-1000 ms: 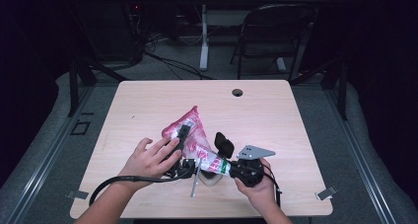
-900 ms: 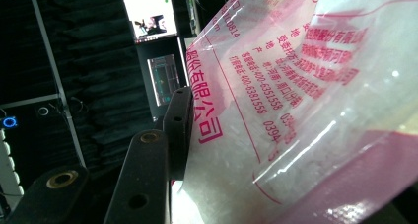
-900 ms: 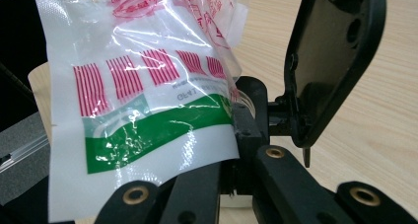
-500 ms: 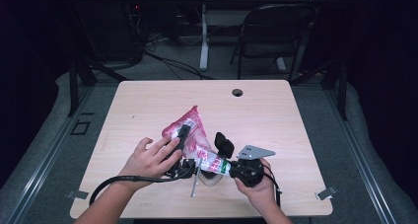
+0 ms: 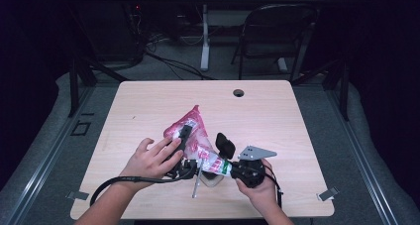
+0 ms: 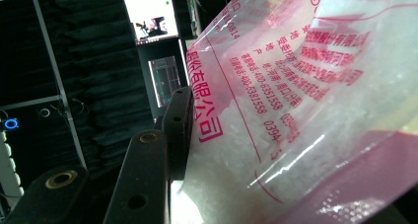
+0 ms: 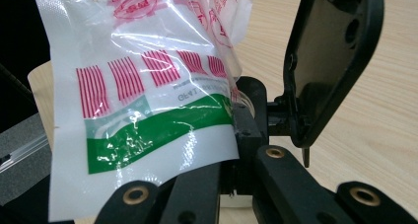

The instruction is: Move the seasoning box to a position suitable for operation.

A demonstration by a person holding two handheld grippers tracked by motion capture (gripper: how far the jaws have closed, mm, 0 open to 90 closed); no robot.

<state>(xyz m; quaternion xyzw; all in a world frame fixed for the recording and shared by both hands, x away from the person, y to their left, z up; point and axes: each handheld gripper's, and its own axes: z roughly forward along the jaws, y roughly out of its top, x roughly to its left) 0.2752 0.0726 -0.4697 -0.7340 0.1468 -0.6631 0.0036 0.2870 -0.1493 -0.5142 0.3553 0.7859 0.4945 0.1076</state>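
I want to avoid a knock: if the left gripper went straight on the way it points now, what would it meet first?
Probably nothing solid on the table: the left gripper points toward the table's far side, past the pink plastic bag it presses against. The bare tabletop lies beyond, though its height is hard to judge.

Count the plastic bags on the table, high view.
1. One pink-and-white printed bag near the table's front edge, held between the left gripper and the right gripper. None hidden that I can tell.

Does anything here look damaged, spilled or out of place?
Nothing looks spilled or torn. The plastic bag is crumpled and held tilted above the table between the left gripper and the right gripper. No loose contents lie on the wood.
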